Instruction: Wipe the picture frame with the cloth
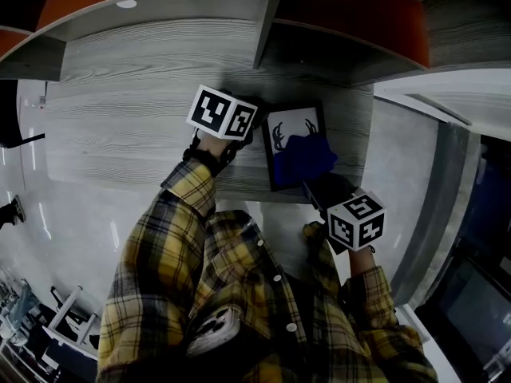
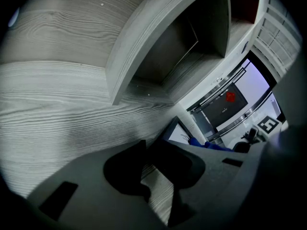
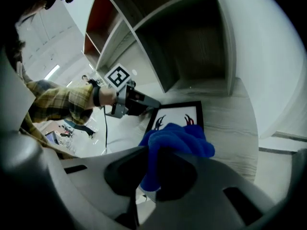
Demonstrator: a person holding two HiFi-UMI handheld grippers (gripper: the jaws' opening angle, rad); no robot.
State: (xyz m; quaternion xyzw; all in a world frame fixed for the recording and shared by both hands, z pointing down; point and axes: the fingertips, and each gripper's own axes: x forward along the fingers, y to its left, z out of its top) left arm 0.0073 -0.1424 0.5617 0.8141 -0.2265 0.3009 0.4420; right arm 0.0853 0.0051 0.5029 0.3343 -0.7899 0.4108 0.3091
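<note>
Grey woodgrain desk (image 1: 120, 126): picture frame (image 1: 281, 126) is lying flat. R gripper (image 3: 151, 174) is clamping soft cloth (image 1: 305, 158), bunching over frame's 4 o'clock. L gripper (image 2: 156, 171) is sitting at 9 o'clock edge, jaws apart. Frame prob light, stiff, slidey; bracing at rim looking best.

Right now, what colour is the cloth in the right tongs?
The cloth is bright blue, clearest in the right gripper view.

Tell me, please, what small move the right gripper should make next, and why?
Probably sweep the blue cloth across the picture frame toward its far edge: the right gripper is shut on the cloth, which covers only the frame's near part, and the open left gripper sits at the frame's side.
</note>
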